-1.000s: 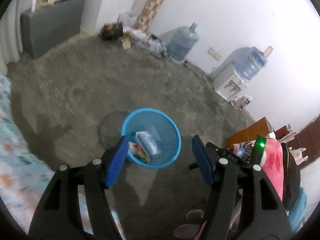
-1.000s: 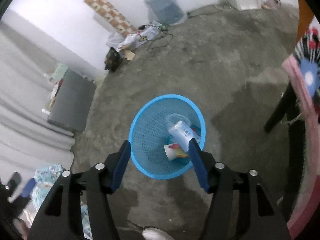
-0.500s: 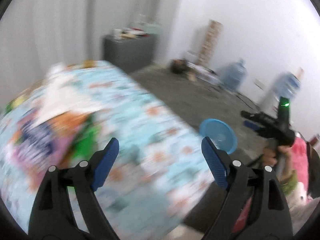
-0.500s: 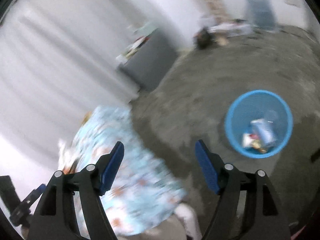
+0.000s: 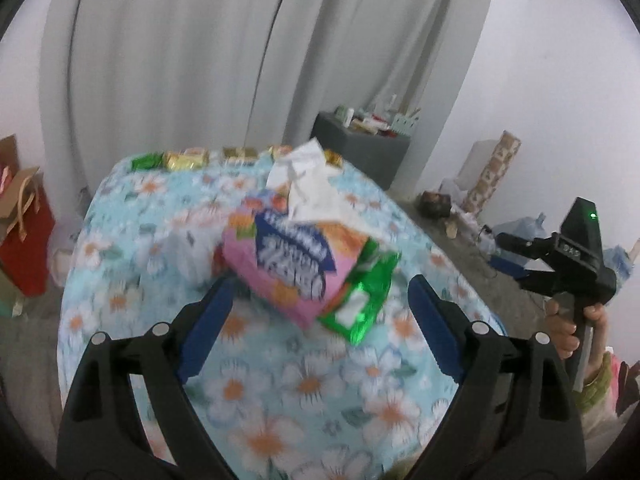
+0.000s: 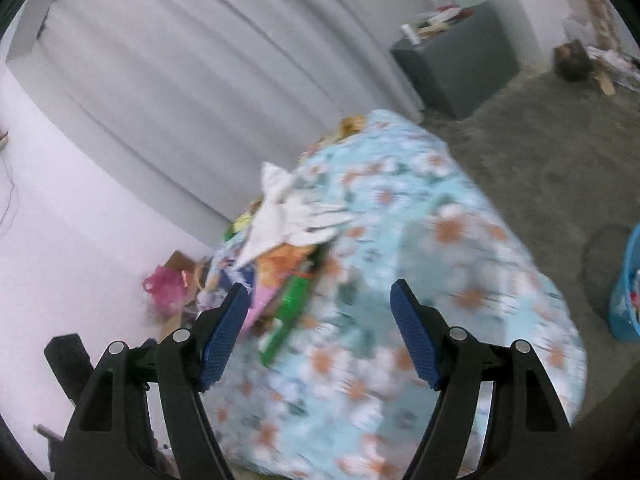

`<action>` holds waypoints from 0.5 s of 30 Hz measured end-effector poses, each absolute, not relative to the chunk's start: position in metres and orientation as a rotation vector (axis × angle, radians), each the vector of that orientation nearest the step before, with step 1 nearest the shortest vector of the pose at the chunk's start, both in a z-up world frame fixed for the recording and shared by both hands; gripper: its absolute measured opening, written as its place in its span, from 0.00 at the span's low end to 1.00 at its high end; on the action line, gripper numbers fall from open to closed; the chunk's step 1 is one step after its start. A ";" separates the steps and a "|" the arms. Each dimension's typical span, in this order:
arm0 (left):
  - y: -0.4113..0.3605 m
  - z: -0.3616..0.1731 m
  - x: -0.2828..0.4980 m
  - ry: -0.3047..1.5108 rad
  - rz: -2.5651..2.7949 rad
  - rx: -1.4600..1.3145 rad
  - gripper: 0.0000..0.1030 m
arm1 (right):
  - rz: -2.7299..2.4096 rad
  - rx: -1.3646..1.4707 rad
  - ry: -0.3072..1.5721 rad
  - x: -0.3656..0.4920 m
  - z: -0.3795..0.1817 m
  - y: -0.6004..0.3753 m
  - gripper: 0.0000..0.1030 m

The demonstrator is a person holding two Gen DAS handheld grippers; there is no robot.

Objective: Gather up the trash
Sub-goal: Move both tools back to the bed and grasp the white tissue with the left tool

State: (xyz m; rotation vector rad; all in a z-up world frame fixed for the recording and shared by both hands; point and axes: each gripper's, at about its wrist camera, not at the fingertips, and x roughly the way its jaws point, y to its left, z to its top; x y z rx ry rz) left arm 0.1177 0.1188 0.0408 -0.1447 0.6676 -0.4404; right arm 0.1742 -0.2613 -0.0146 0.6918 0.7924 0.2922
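Note:
A pink tissue pack (image 5: 288,268) with white tissue (image 5: 308,184) sticking out lies on a table covered in a blue flowered cloth (image 5: 312,384). A green wrapper (image 5: 360,300) lies against its right side. My left gripper (image 5: 320,324) is open and empty, just short of the pack. My right gripper (image 6: 320,332) is open and empty over the cloth, with the pack (image 6: 260,300), tissue (image 6: 288,216) and green wrapper (image 6: 288,312) by its left finger. It shows in the left wrist view (image 5: 516,256) at right. The blue trash basket (image 6: 624,292) stands on the floor at far right.
Gold and green snack packets (image 5: 188,160) line the table's far edge. A grey cabinet (image 5: 360,148) stands by the white curtains. A red paper bag (image 5: 24,236) sits on the floor at left. Clutter and water jugs (image 5: 520,228) lie along the wall at right.
Both grippers swung from above the blue basket to the flowered table. The tissue pack and green wrapper now sit close in front of the left gripper. Both stay open.

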 end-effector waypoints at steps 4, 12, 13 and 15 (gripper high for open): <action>0.106 0.049 0.160 0.656 -0.460 -0.096 0.82 | 0.308 0.696 0.806 0.200 -0.001 -0.242 0.70; 0.067 0.025 0.261 0.782 -0.507 -0.085 0.82 | 0.376 0.566 0.861 0.302 0.030 -0.213 0.70; 0.061 0.019 0.273 0.809 -0.509 -0.088 0.82 | 0.381 0.551 0.869 0.314 0.030 -0.210 0.70; 0.052 0.007 0.292 0.848 -0.499 -0.081 0.79 | 0.375 0.514 0.890 0.344 0.028 -0.203 0.70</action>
